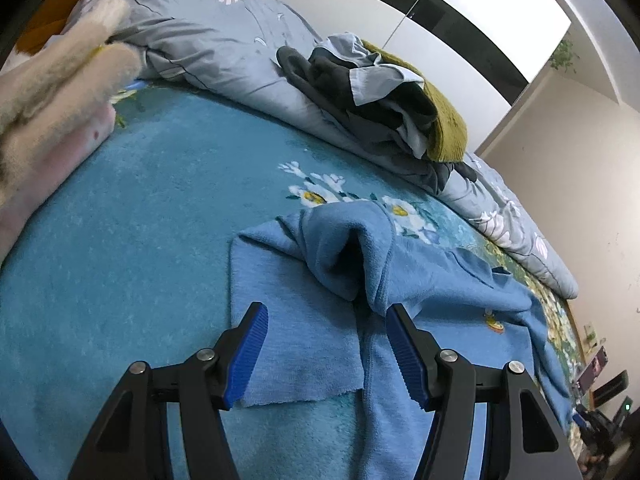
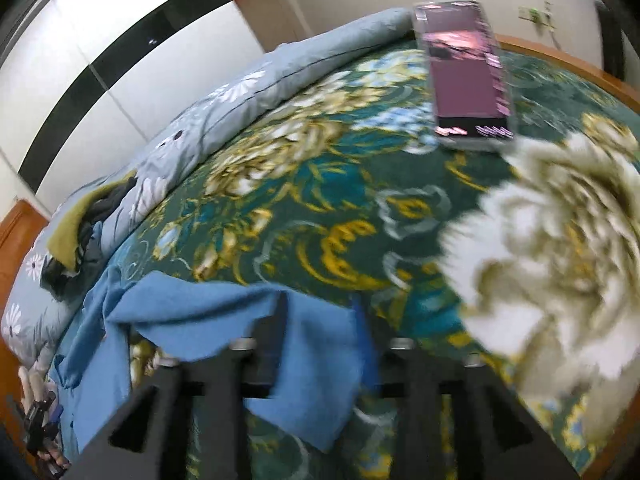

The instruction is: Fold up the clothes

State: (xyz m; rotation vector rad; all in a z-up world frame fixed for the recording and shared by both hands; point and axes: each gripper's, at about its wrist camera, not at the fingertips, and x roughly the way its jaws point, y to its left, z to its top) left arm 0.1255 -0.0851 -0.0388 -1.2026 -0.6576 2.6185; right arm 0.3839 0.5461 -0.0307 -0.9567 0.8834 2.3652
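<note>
Left gripper (image 1: 326,354): jaws spread, nothing clamped, hovering over blue fleece garment (image 1: 420,280) crumpled at lower centre on teal floral blanket (image 1: 140,200). Right gripper (image 2: 320,356): blurred; garment corner lies between its fingers, grip uncertain. Clothes pile (image 1: 380,92) upper centre on grey quilt (image 1: 208,40). Phone (image 2: 464,76) upper right.

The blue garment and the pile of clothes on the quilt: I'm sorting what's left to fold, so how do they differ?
The blue garment is one piece, spread mostly flat on the floral blanket just ahead of the left gripper; the pile of clothes is several pieces, heaped and crumpled on the grey quilt. The garment is plain blue; the pile mixes dark grey, pale blue and olive. Neither is neatly folded.
</note>
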